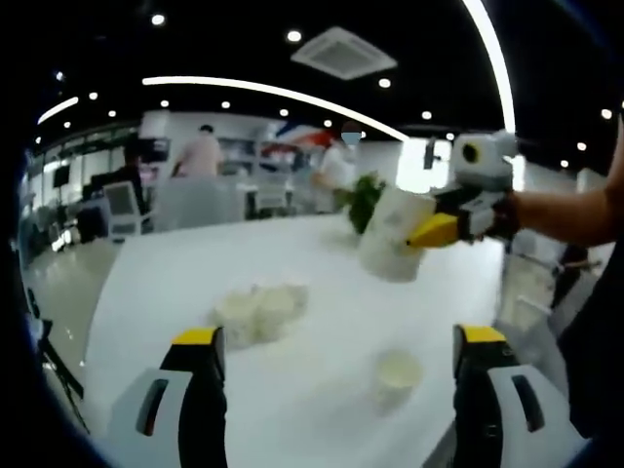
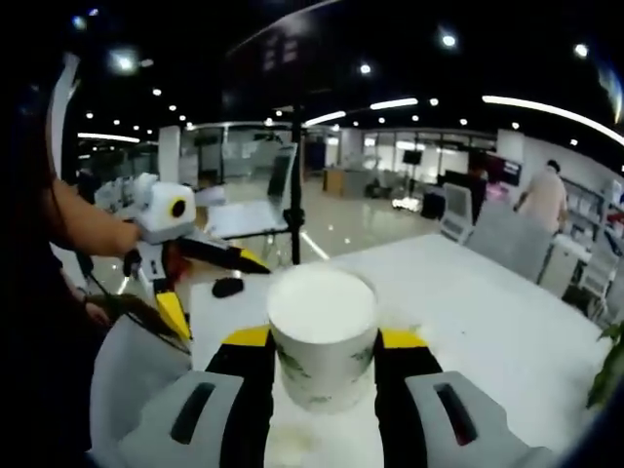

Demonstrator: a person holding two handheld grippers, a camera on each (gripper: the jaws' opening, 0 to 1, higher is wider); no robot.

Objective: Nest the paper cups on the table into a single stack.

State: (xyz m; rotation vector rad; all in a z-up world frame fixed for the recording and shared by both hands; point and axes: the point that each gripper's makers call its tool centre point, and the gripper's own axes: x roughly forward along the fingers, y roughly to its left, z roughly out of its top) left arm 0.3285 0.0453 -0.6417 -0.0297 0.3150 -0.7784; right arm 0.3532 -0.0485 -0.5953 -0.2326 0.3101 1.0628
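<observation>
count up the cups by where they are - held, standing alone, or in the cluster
Held cup in the right gripper: 1
Lone cup on the table: 1
Cluster: blurred, looks like about 3
Total: about 5

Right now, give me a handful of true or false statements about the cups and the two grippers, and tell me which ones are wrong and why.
1. The right gripper holds a paper cup between its jaws. True.
2. The left gripper is clamped on a cup. False: its jaws stand apart with nothing between them.
3. A single cup stands upright on the white table, apart from the others. True.
4. The cluster of cups is already stacked inside the held cup. False: it sits on the table, while the held cup is up in the air.
5. The table is dark wood. False: it is white.
</observation>
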